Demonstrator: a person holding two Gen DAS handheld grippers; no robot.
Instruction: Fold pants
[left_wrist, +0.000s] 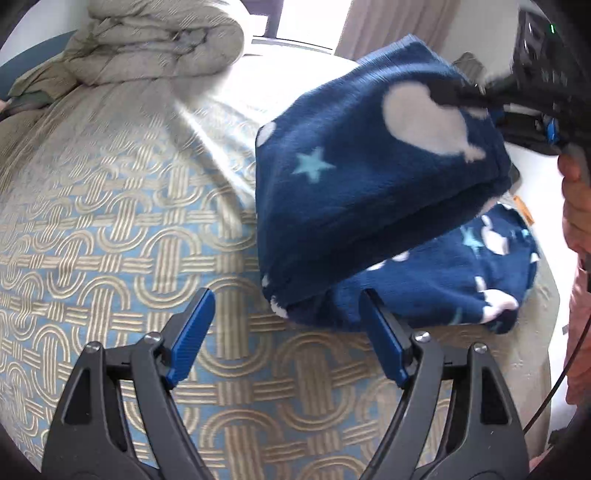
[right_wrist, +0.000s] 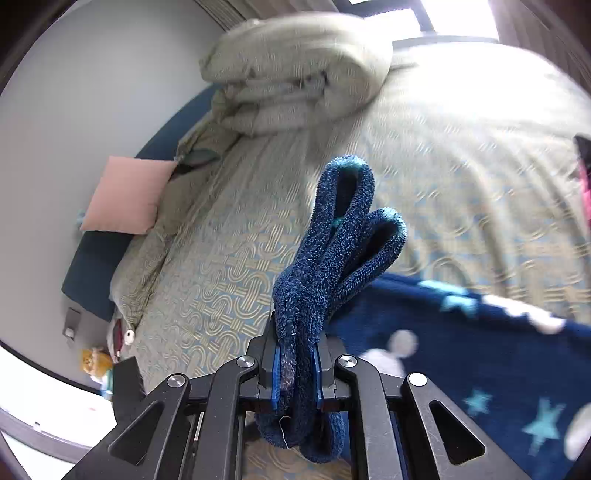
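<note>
- Between the right gripper's (right_wrist: 297, 373) pads: bunched edge of the pants (left_wrist: 369, 177), pinched tight, several layers together so the fold lifts as one.
- Left gripper (left_wrist: 288, 332) spread, empty, low at the pants' near edge, probably ready to steady it.
- Upper half raised over lower half, which lies on the patterned bedspread (left_wrist: 110, 221).
- Rolled duvet (left_wrist: 159, 40) well apart.

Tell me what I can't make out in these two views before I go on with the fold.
- Left wrist view: the pants hang lifted, hiding the bedspread behind them; their right end is covered by the right gripper, itself blurred.
- Left wrist view: whether the open left gripper touches the lower layer is unclear.
- Right wrist view: the pinched hems hide what lies under them; the rest of the garment is blurred and cut off at the right edge.
</note>
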